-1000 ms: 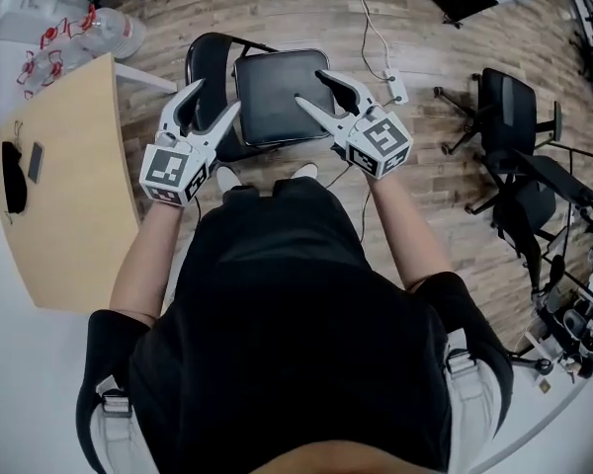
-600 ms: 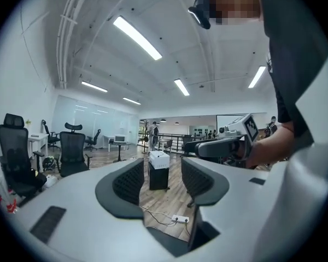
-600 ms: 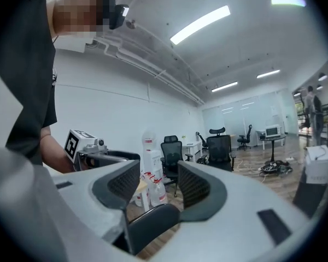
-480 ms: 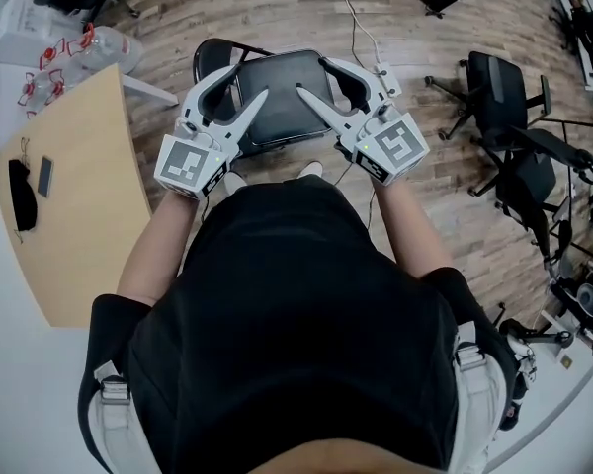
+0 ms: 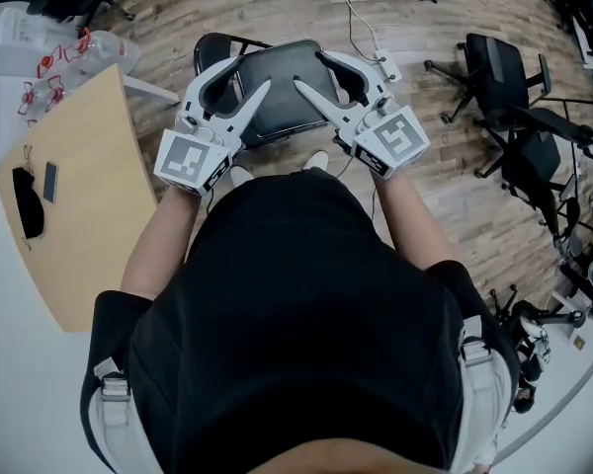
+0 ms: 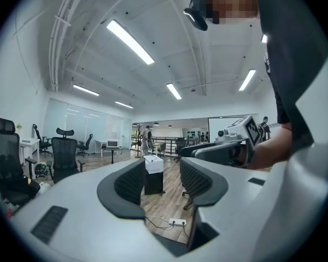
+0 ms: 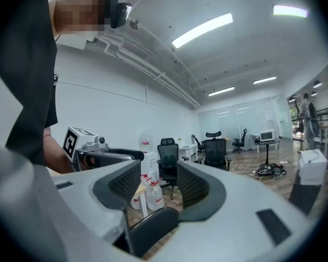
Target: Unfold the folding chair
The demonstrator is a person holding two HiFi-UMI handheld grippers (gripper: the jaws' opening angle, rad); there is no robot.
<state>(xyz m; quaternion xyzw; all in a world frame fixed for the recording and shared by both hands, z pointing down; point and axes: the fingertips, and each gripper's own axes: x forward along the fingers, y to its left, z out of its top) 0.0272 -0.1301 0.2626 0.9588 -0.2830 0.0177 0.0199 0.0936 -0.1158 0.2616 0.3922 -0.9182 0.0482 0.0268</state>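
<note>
The black folding chair [image 5: 277,92] stands on the wood floor in front of me, its padded seat facing up and its back [image 5: 212,52] to the left in the head view. My left gripper [image 5: 239,77] hovers over the seat's left edge. Its jaws have just been closing, and nothing is between them [image 6: 161,182]. My right gripper [image 5: 314,70] hovers over the seat's right part, open and empty [image 7: 158,187]. A black rounded chair edge [image 7: 150,228] shows below its pads. Each gripper sees the other across the chair.
A light wooden table [image 5: 79,215] lies to my left, with a phone [image 5: 50,181] and a black object on it. Water bottles [image 5: 89,42] stand behind it. A power strip [image 5: 385,67] with its cable lies right of the chair. Black office chairs [image 5: 514,117] stand farther right.
Both grippers have risen from the chair seat toward the head camera. The left jaws stand closer together than before. The chair looks unmoved.
</note>
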